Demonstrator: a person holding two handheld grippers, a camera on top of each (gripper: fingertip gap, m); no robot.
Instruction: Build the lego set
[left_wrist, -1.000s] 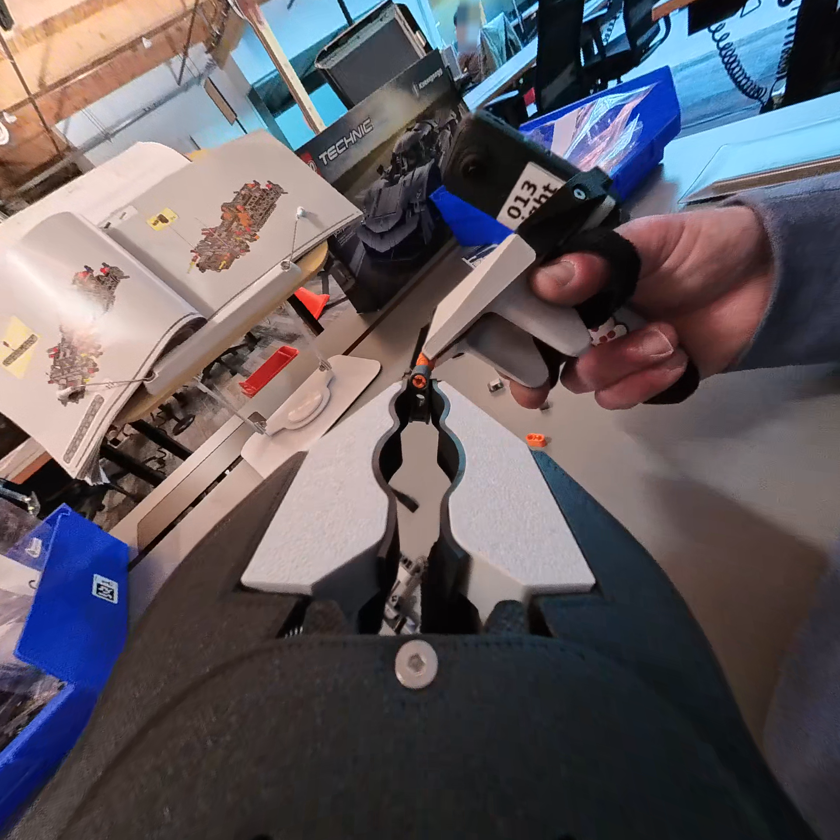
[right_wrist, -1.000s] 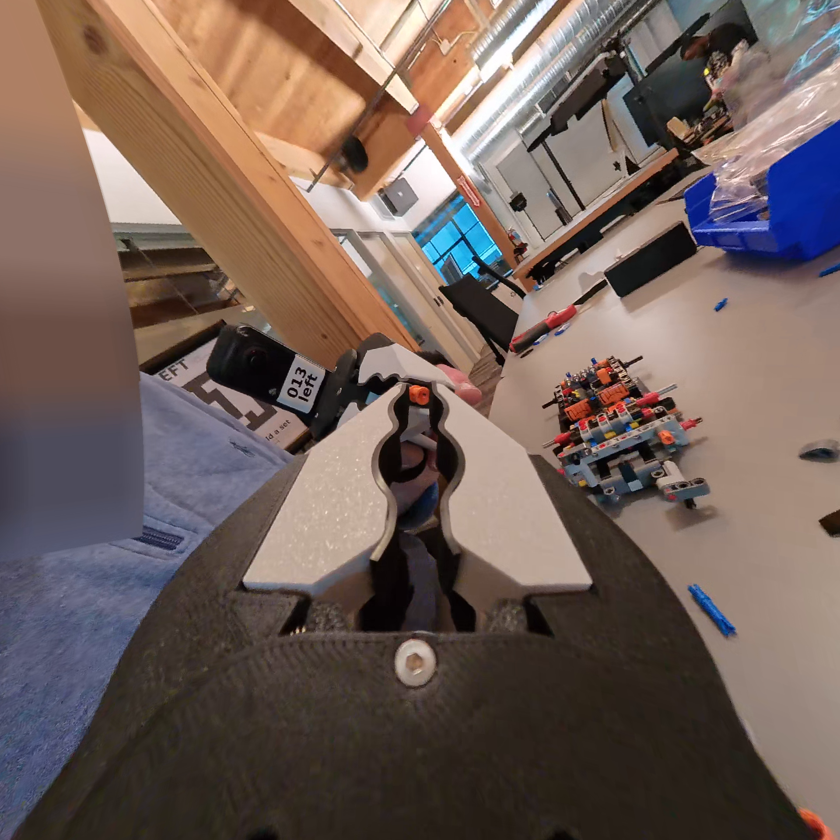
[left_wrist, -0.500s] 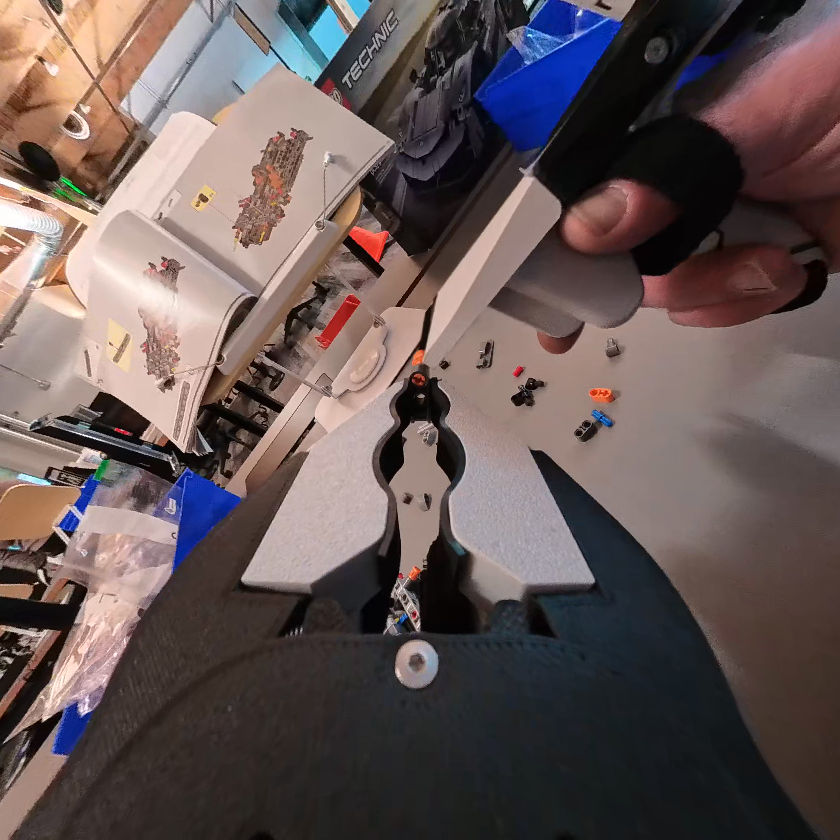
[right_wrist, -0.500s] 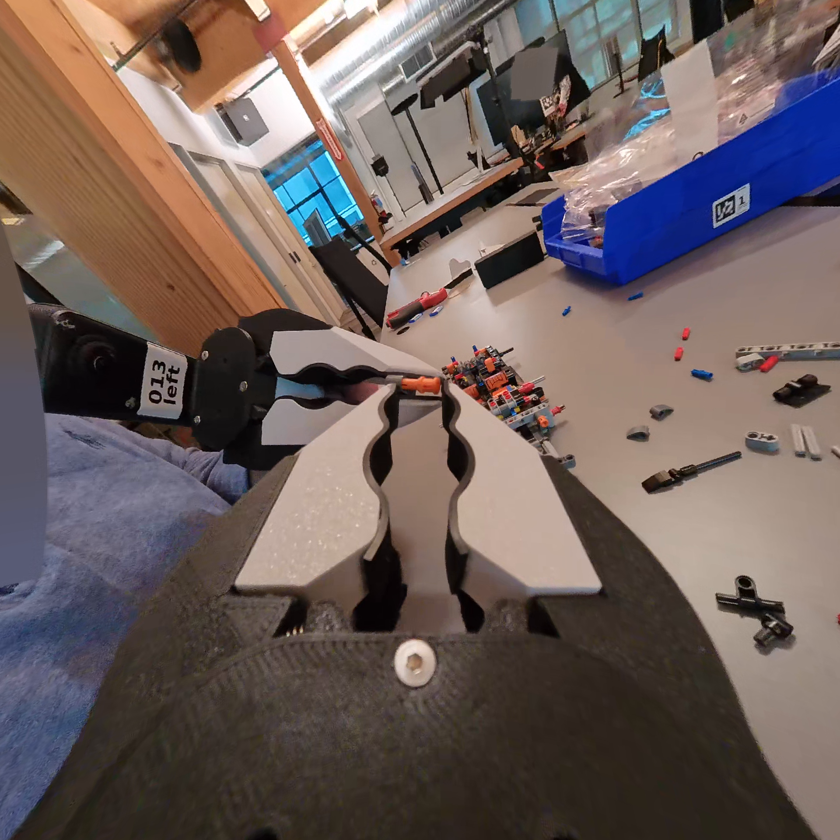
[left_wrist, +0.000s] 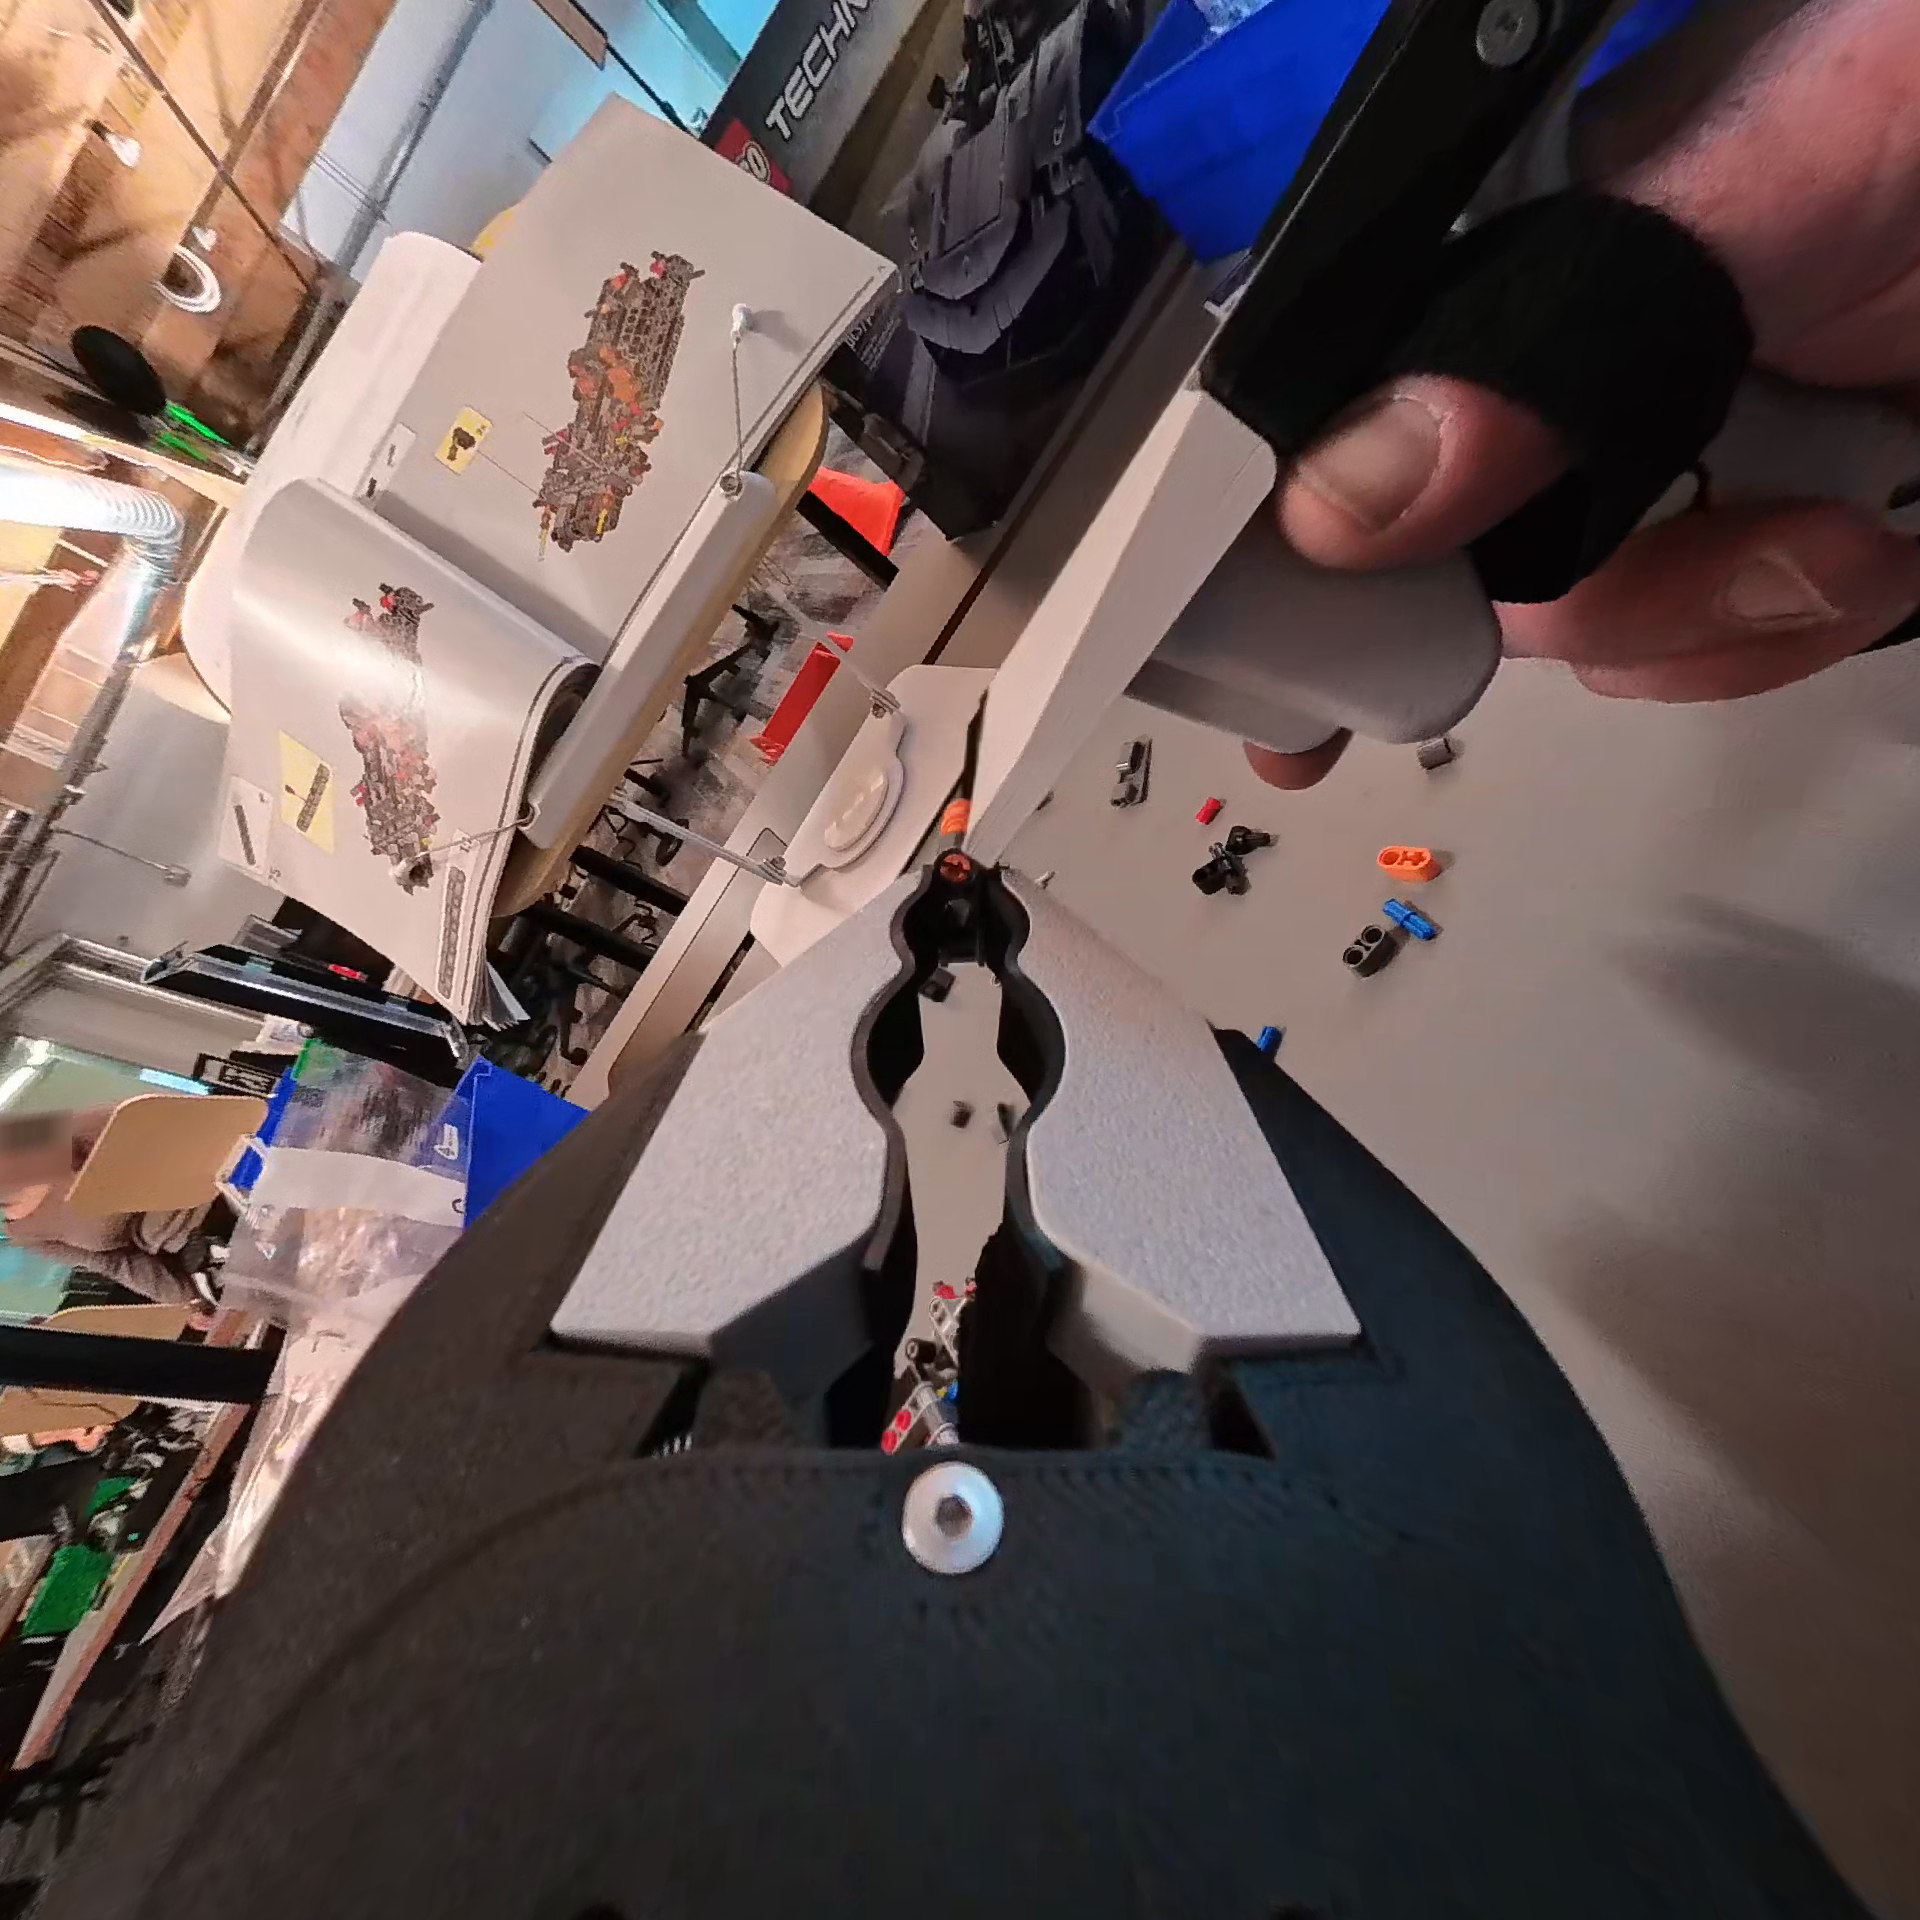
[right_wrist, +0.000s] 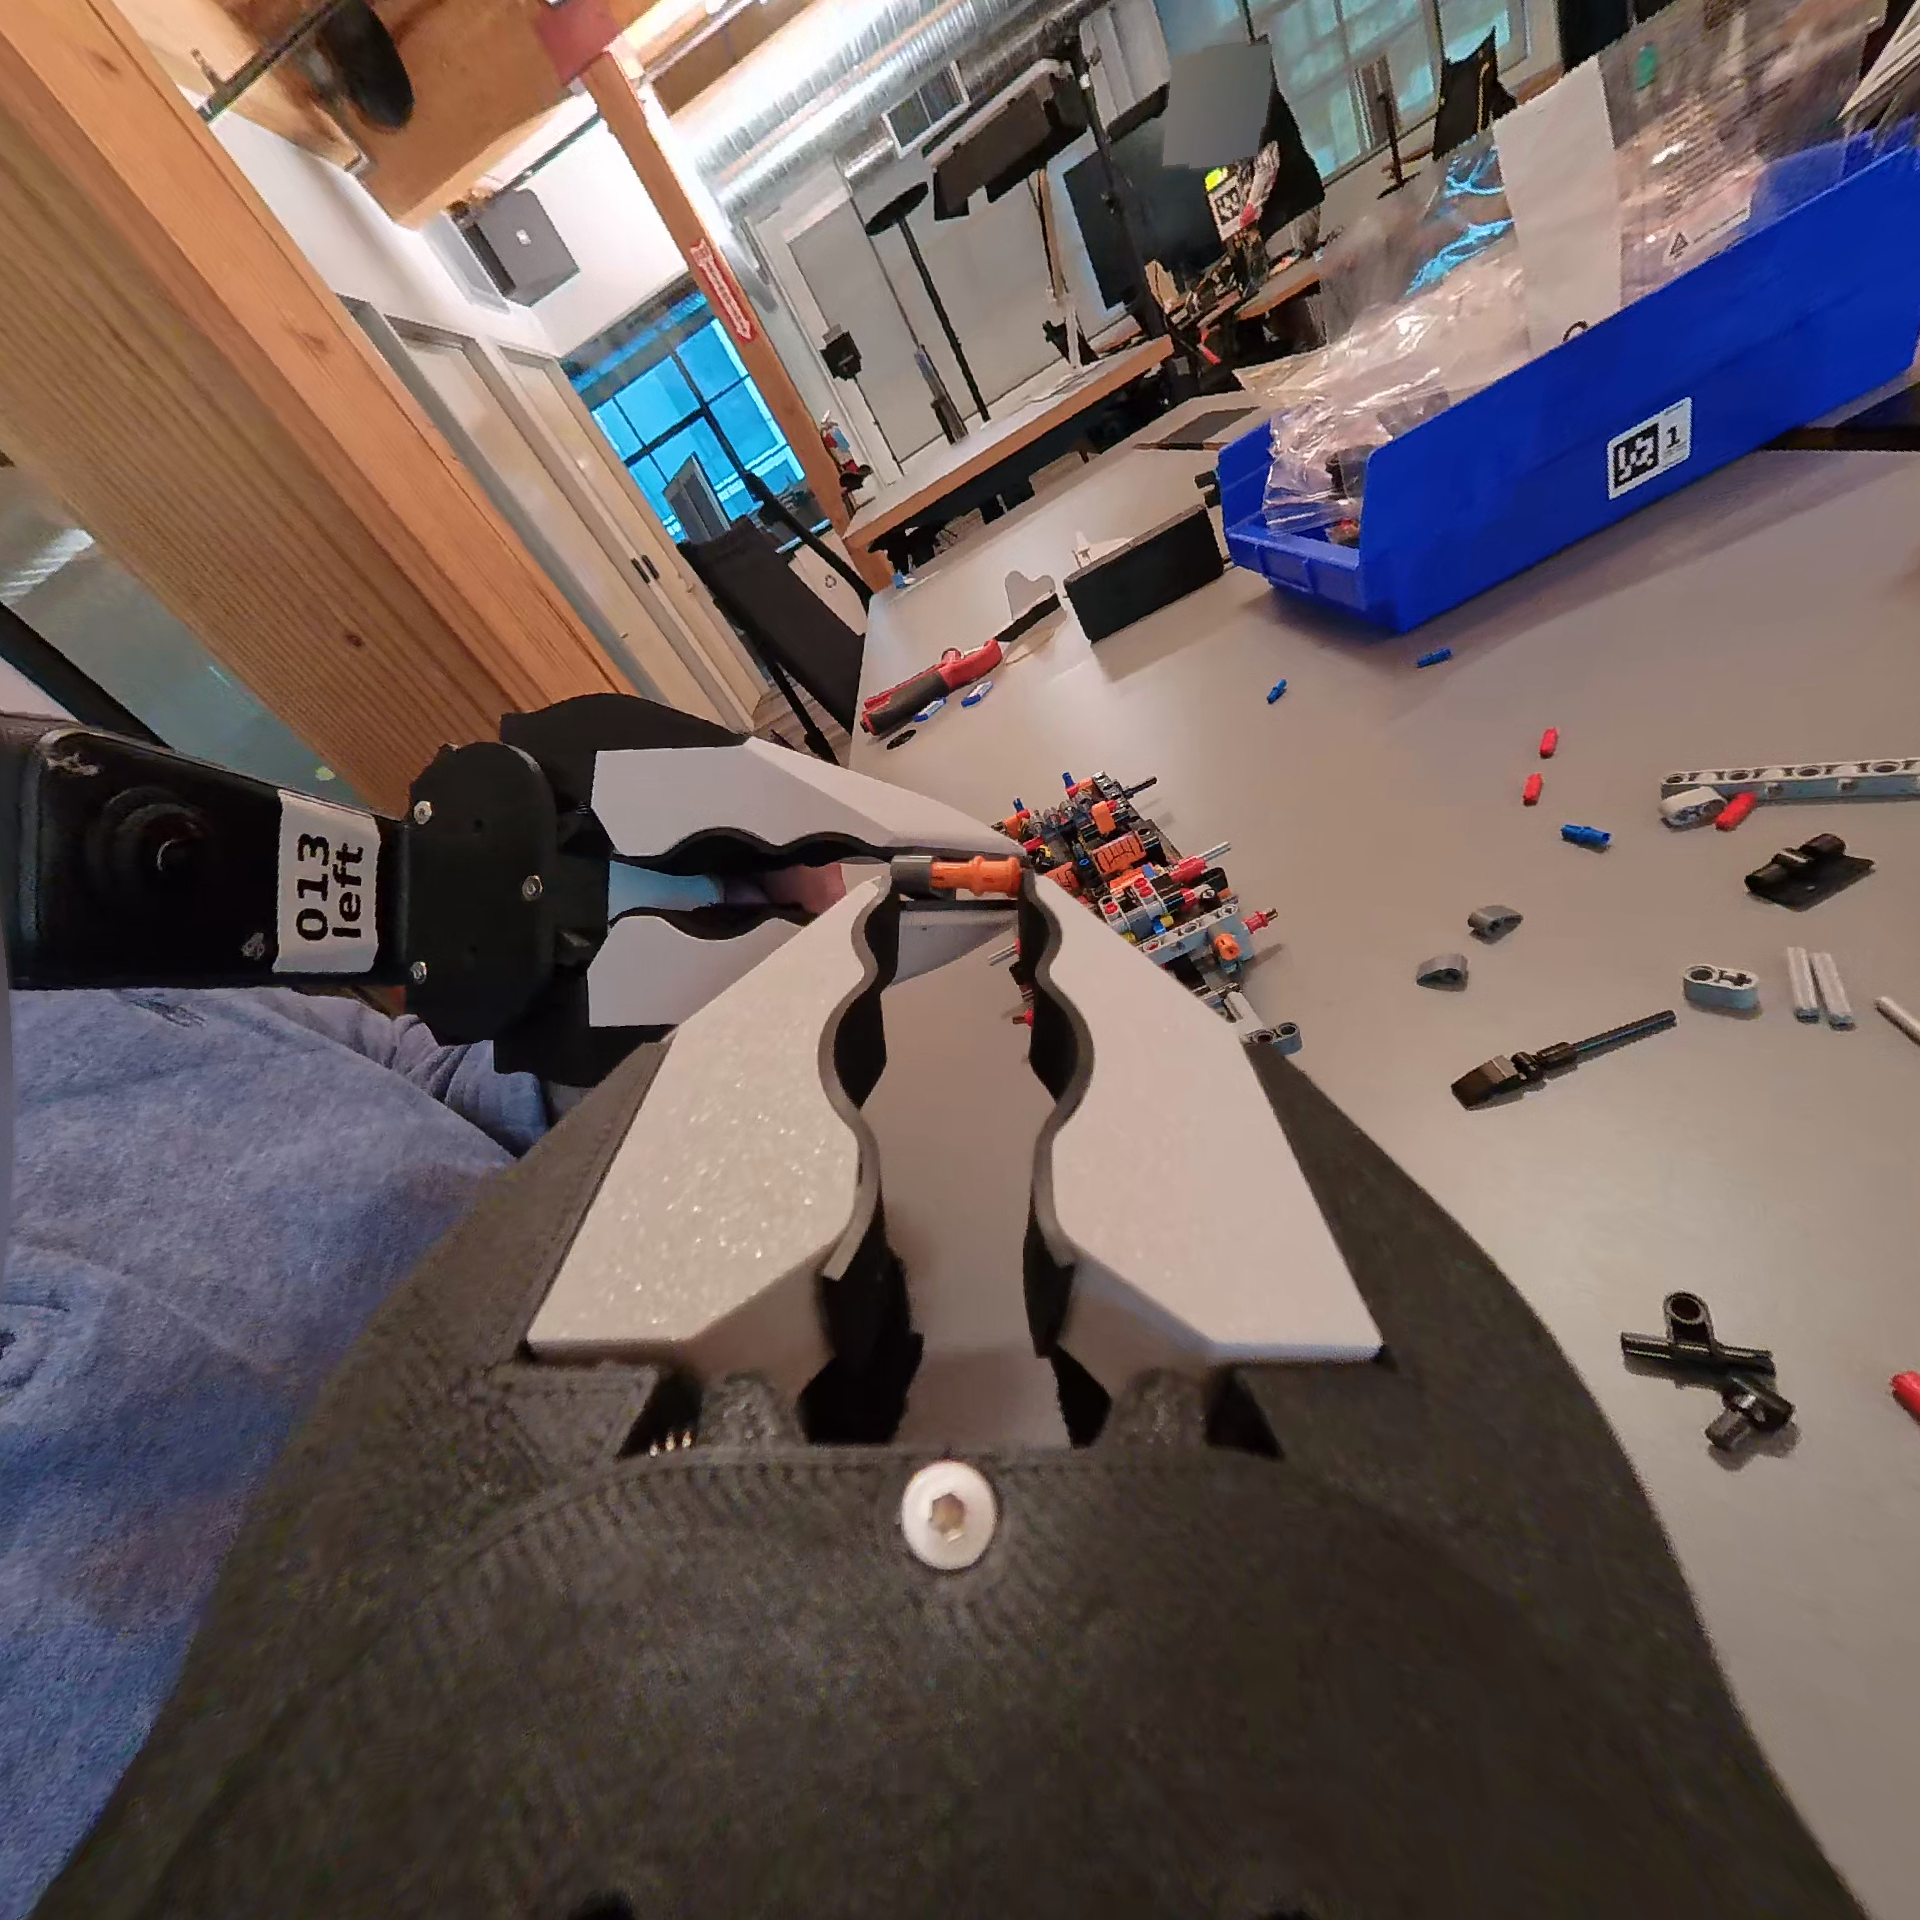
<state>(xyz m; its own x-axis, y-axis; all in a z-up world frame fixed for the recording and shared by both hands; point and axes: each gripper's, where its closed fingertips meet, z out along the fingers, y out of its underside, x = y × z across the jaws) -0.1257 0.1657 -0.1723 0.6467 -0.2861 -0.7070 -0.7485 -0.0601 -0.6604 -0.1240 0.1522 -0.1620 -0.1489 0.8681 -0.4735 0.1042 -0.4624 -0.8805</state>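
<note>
My left gripper (left_wrist: 956, 883) is shut on a small orange pin (left_wrist: 952, 865) at its fingertips, held above the grey table. In the right wrist view the left gripper (right_wrist: 1003, 852) comes in from the left, and the orange pin (right_wrist: 971, 875), with a grey piece on its left end, lies crosswise. My right gripper (right_wrist: 958, 904) is partly open, its two tips flanking the pin's ends; I cannot tell whether they touch it. In the left wrist view the right gripper (left_wrist: 987, 821) reaches down from the upper right. The partly built model (right_wrist: 1132, 883) sits on the table just beyond.
Loose parts lie to the right: a black axle piece (right_wrist: 1558, 1060), a grey beam (right_wrist: 1787, 779), an orange link (left_wrist: 1410, 861). A blue bin (right_wrist: 1558, 457) of bags stands far right. The open instruction booklet (left_wrist: 623, 416) and the set's box (left_wrist: 966, 208) stand behind. Both grippers' tips are close together, under 4 cm apart.
My right gripper has opened from a tight pinch and turned, so the pin now lies crosswise between its tips. The left gripper has kept hold of the pin. Both cameras have tilted.
</note>
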